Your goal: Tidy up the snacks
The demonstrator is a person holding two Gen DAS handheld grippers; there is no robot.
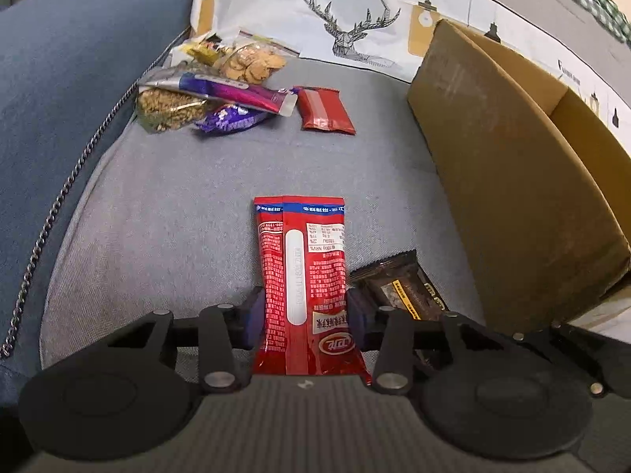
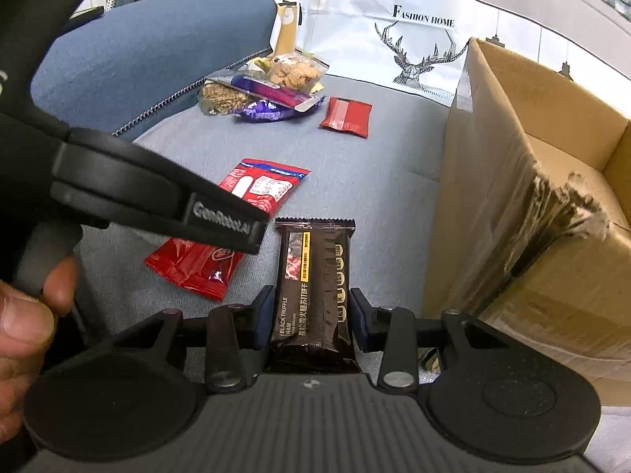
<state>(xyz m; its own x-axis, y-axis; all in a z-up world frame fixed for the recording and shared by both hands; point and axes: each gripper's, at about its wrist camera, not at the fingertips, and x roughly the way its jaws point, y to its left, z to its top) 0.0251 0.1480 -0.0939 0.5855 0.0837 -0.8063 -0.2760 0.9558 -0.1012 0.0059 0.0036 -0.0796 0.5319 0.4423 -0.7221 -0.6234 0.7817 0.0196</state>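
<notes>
Grey sofa cushion (image 1: 165, 205) under both of my rigs, deer-print cloth (image 1: 355, 12) behind, cardboard box (image 1: 512, 181) on the right.

Left wrist view: my left gripper (image 1: 303, 315) is partly open, pads against both sides of the red snack packet (image 1: 301, 272) lying lengthwise on the cushion. Brown packet (image 1: 398, 283) sits just right of it. Pile of snack bags (image 1: 213, 86) far back left, small red pouch (image 1: 323, 108) beside it.

Right wrist view: my right gripper (image 2: 311, 315) is partly open, pads close on either side of the black truffle ham cracker pack (image 2: 311, 295); can't tell if they're pressing. Box (image 2: 532, 181) just right. Hand (image 2: 27, 315) on the left rig's handle.
</notes>
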